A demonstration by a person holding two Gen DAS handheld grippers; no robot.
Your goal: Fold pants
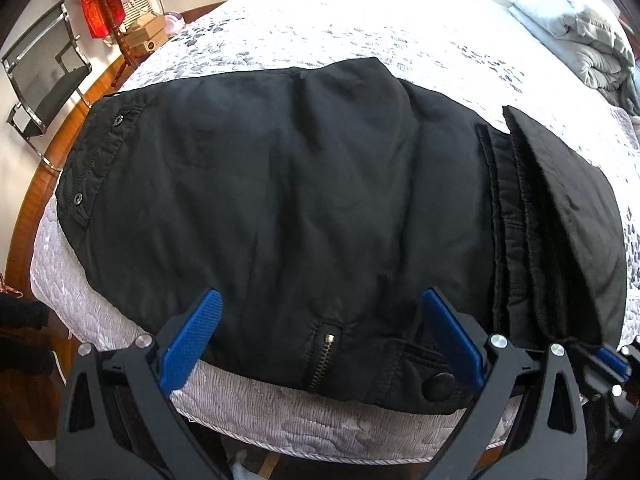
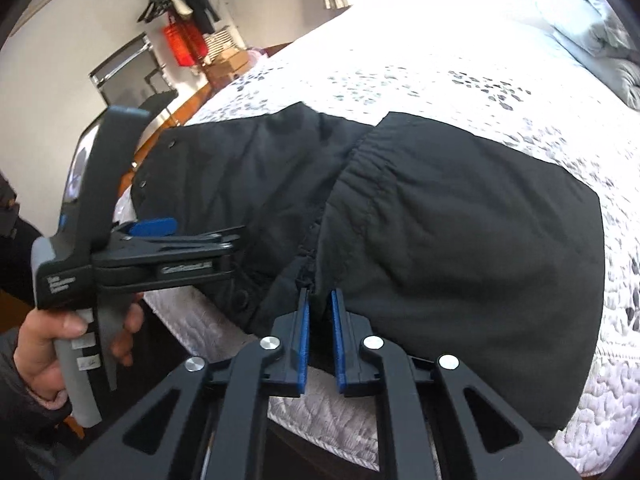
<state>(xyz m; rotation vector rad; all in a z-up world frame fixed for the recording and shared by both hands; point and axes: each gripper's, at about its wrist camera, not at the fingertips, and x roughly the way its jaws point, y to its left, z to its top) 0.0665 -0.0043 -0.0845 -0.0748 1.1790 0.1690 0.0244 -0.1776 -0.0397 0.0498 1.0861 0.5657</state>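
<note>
Black pants (image 1: pixel 288 200) lie folded on a white quilted bed (image 1: pixel 280 412), zipper and waist button at the near edge. They also show in the right wrist view (image 2: pixel 460 240). My left gripper (image 1: pixel 320 312) is open, its blue pads wide apart over the waist near the zipper, holding nothing. My right gripper (image 2: pixel 319 304) has its blue pads nearly together on a fold of the black fabric at the near edge, lifting a flap. The right gripper shows at the far right of the left wrist view (image 1: pixel 612 360). The left gripper shows side-on in the right wrist view (image 2: pixel 160 226).
A folded pale blue duvet (image 1: pixel 572 28) lies at the bed's far right. Beyond the bed's left edge are a wooden floor, a mesh chair (image 1: pixel 44 76), a red bag (image 1: pixel 96 12) and cardboard boxes. The person's hand (image 2: pixel 60 344) holds the left gripper's handle.
</note>
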